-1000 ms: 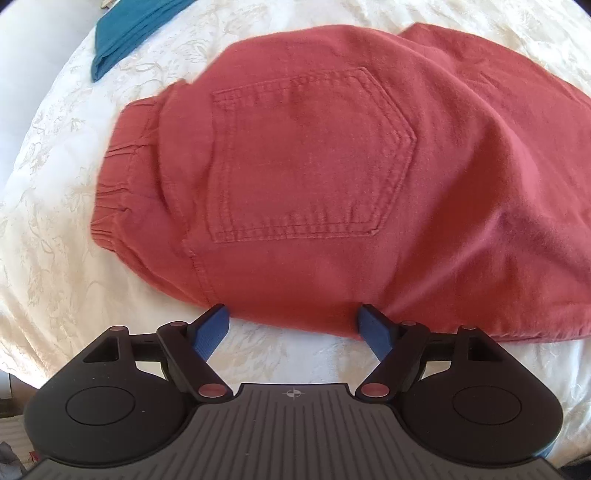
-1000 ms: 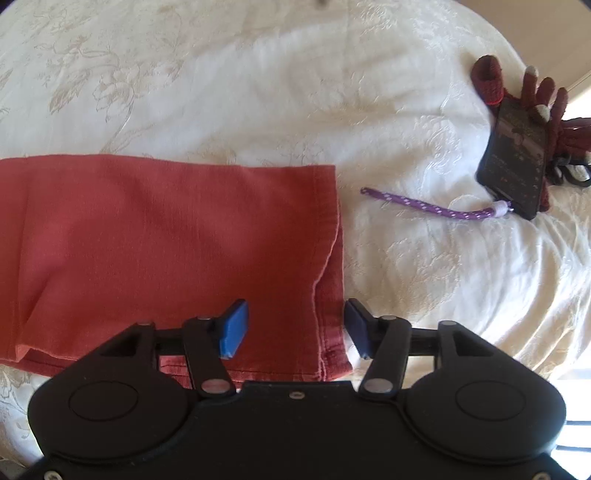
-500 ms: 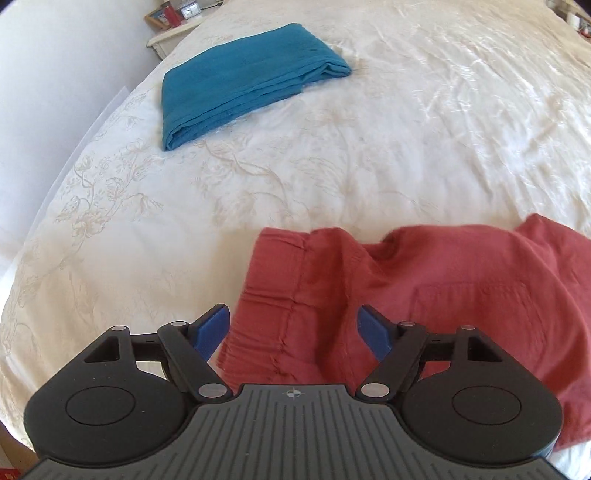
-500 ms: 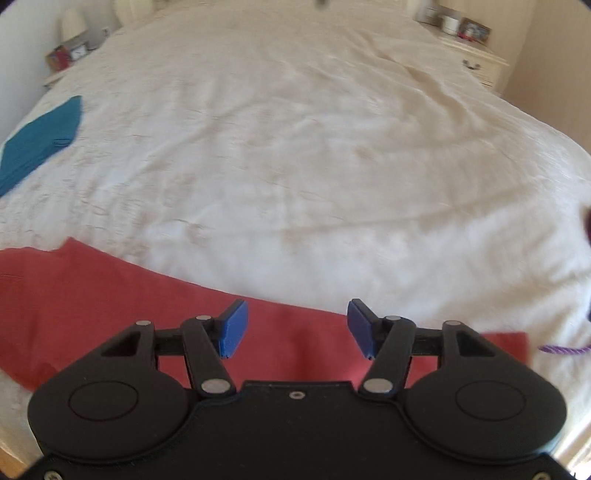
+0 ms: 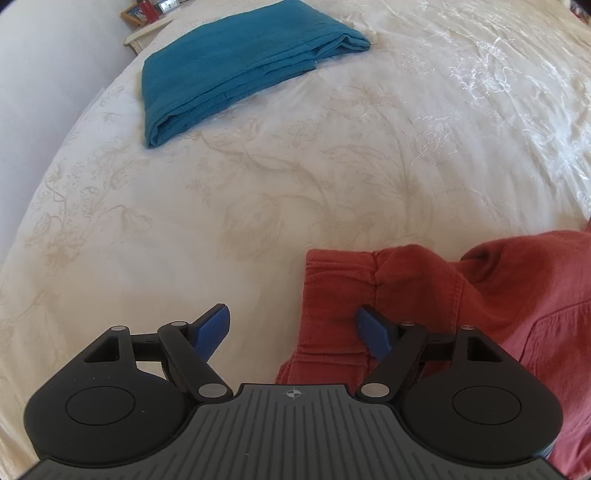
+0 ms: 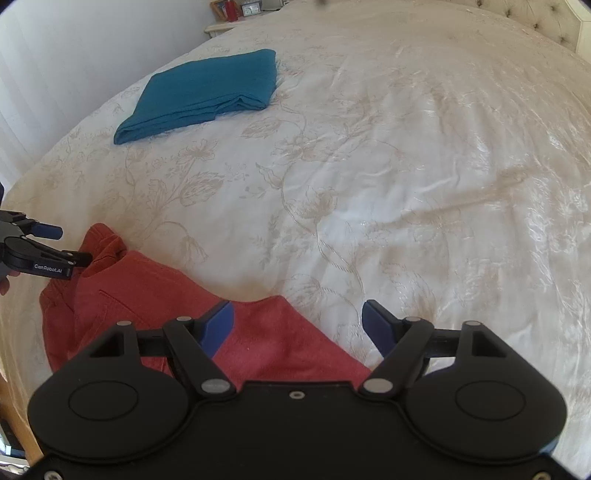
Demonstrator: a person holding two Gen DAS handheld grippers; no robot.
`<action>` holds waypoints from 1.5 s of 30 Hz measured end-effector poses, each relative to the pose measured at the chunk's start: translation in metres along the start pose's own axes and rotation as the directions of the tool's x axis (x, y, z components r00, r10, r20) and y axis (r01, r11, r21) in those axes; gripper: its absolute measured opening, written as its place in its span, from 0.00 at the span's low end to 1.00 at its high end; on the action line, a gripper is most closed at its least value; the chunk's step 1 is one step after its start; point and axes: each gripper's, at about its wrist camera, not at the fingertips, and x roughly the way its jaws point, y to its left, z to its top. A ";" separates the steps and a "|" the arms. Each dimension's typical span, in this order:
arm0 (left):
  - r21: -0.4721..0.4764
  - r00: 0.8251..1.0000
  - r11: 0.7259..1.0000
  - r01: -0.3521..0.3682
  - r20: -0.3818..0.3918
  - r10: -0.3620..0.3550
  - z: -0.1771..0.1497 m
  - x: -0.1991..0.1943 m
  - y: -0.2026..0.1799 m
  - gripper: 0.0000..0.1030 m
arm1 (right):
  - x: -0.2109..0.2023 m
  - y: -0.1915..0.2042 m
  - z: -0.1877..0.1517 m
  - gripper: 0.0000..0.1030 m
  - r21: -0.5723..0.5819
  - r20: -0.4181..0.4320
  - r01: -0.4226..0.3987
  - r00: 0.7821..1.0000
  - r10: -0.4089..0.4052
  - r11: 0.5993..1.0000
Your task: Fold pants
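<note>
Red pants: they lie on the cream bedspread at the near edge of the bed, waistband end bunched and rumpled toward your left side, the rest running off to your right.
Your left gripper: jaws stand wide apart — the elastic waistband's edge sits between the blue pads, but neither pad presses on it. In the right wrist view the same gripper shows at the left edge, just at the waistband corner.
Your right gripper: jaws are opening, with nothing clamped; the far edge of the pants passes under the gap, and bare bedspread lies beyond the right pad.
Teal folded cloth: it rests flat on the far left part of the bed, well apart from the pants — also seen from your right wrist.
Nightstand: beyond the bed's far left corner, holding small items too small to tell.
</note>
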 end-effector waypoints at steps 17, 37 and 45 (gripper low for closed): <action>-0.136 0.994 0.990 -0.027 -0.105 0.013 -0.017 0.026 0.048 0.08 | 0.038 0.001 -0.003 0.07 0.024 -0.208 -0.093 0.973 0.096 0.995; -0.096 0.981 0.977 0.190 0.063 -0.184 -0.030 -0.059 0.018 0.31 | 0.007 0.060 0.020 0.19 0.006 -0.085 -0.122 0.989 0.122 0.992; -0.121 0.989 0.987 0.101 -0.095 -0.113 -0.074 -0.013 0.008 0.49 | 0.037 0.135 0.034 0.44 -0.139 -0.122 -0.242 0.967 0.226 0.960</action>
